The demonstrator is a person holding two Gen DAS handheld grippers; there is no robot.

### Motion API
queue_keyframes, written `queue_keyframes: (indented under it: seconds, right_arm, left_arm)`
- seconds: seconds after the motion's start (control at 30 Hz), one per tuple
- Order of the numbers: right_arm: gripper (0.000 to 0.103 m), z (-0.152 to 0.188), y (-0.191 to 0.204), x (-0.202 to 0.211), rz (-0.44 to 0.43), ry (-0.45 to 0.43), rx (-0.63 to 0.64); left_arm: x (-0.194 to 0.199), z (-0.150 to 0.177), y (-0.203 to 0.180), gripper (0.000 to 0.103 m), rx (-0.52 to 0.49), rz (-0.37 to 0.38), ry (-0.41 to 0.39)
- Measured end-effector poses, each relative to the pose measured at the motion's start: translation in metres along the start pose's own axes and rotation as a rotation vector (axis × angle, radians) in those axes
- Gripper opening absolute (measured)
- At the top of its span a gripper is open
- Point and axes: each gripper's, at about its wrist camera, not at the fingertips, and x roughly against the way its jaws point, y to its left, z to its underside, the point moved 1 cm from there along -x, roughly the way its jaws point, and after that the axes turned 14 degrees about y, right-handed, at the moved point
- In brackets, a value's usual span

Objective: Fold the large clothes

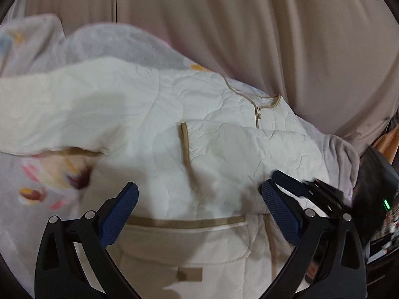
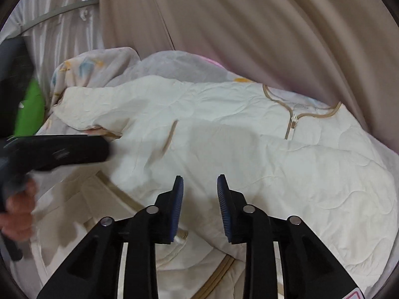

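Observation:
A large cream quilted jacket (image 1: 154, 114) with tan trim and a zipper lies spread on a bed; it also shows in the right wrist view (image 2: 249, 129). My left gripper (image 1: 199, 194) hovers open and empty over the jacket's lower part, above a tan-edged pocket (image 1: 184, 244). My right gripper (image 2: 199, 182) is open with a narrower gap, empty, just above the jacket's middle. The right gripper's tip shows at the right in the left wrist view (image 1: 294, 184). The left gripper's body and the hand that holds it show at the left in the right wrist view (image 2: 57, 149).
A pale printed blanket (image 1: 37, 189) lies under the jacket. Beige curtains (image 1: 249, 25) hang close behind the bed. A green object (image 2: 30, 109) stands at the left edge. Dark clutter (image 1: 379, 199) sits at the bed's right side.

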Motion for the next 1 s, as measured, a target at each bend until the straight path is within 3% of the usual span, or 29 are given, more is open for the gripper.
queue_keyframes:
  seconds: [0.03, 0.1, 0.2, 0.27, 0.37, 0.43, 0.47, 0.5, 0.63, 0.73, 0.87, 0.93, 1.0]
  right_arm:
    - [0.042, 0.007, -0.006, 0.014, 0.000, -0.030, -0.010]
    - [0.049, 0.025, -0.028, 0.042, 0.007, -0.088, -0.049]
    - [0.054, 0.067, -0.084, 0.079, 0.069, -0.131, -0.185]
    - [0.057, 0.098, -0.128, 0.094, 0.156, -0.118, -0.311]
    - [0.059, 0.138, -0.184, 0.101, 0.209, -0.079, -0.508]
    - [0.059, 0.163, -0.209, 0.100, 0.204, -0.054, -0.603]
    - [0.059, 0.170, -0.212, 0.098, 0.203, -0.044, -0.618]
    - [0.059, 0.177, -0.213, 0.096, 0.201, -0.036, -0.624]
    - [0.053, 0.178, -0.202, 0.090, 0.132, -0.018, -0.574]
    - [0.052, 0.168, -0.184, 0.073, 0.042, 0.004, -0.522]
    - [0.052, 0.154, -0.191, 0.037, -0.031, 0.075, -0.547]
    - [0.052, 0.152, -0.206, 0.031, -0.073, 0.057, -0.608]
    - [0.052, 0.147, -0.227, 0.032, -0.170, -0.003, -0.699]
  left_arm:
    - [-0.008, -0.005, 0.002, 0.097, 0.019, 0.015, 0.019]
    - [-0.021, -0.008, 0.004, 0.097, 0.033, 0.047, 0.047]
    - [-0.046, -0.009, 0.003, 0.097, 0.030, 0.079, 0.122]
    - [-0.064, -0.009, 0.000, 0.096, 0.040, 0.092, 0.171]
    - [-0.078, -0.008, -0.007, 0.068, 0.016, 0.106, 0.197]
    - [-0.079, -0.011, -0.016, 0.028, -0.032, 0.082, 0.190]
    - [-0.075, -0.013, -0.019, 0.015, -0.050, 0.065, 0.166]
    - [-0.070, -0.019, -0.023, 0.009, -0.072, 0.054, 0.140]
    - [-0.024, -0.042, -0.028, 0.007, -0.116, 0.015, -0.025]
    - [-0.009, -0.057, -0.022, 0.007, -0.124, -0.032, -0.075]
    - [-0.042, -0.064, 0.000, 0.007, -0.085, -0.115, -0.022]
    - [-0.060, -0.062, 0.016, 0.007, -0.056, -0.124, 0.016]
    - [-0.073, -0.058, 0.026, 0.007, -0.041, -0.118, 0.035]
